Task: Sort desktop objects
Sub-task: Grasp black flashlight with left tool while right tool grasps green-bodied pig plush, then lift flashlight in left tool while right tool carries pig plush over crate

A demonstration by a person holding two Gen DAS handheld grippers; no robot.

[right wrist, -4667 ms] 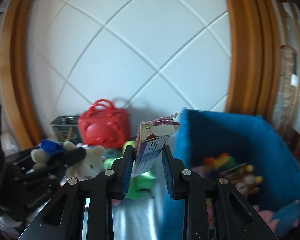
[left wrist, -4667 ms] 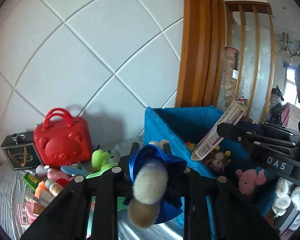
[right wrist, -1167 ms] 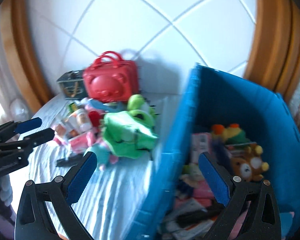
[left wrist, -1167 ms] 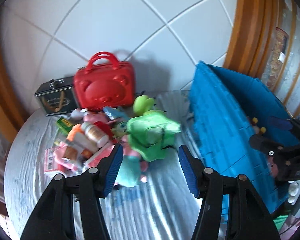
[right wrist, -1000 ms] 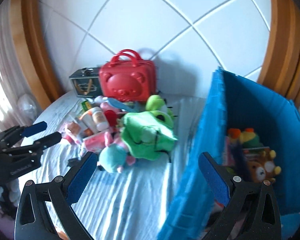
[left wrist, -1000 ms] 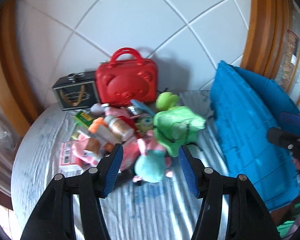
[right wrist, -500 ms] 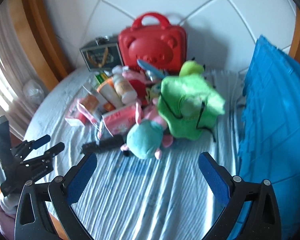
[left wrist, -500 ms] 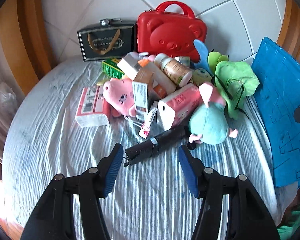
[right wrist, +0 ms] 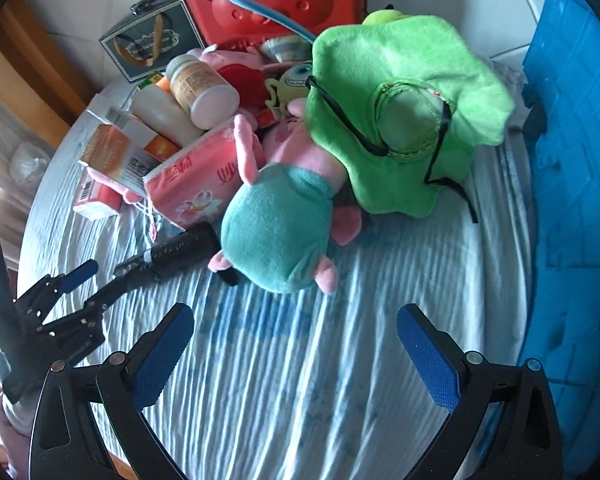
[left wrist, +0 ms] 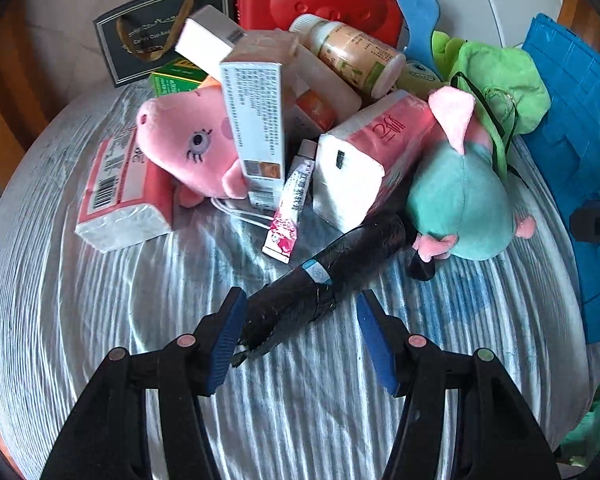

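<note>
The left hand-held gripper (left wrist: 298,334) is spread around the near end of a black roll (left wrist: 324,280) on the tabletop (left wrist: 80,300), pads not pressing. The right hand-held gripper (right wrist: 296,346) gapes wide, empty, before the teal plush (right wrist: 276,236). The blue bin (right wrist: 572,200) stands rightward, its contents hidden.

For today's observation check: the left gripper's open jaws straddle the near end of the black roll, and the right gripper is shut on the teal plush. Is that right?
Not quite. The right wrist view shows the right gripper open and empty, short of the teal plush. The left gripper does straddle the black roll.
</note>
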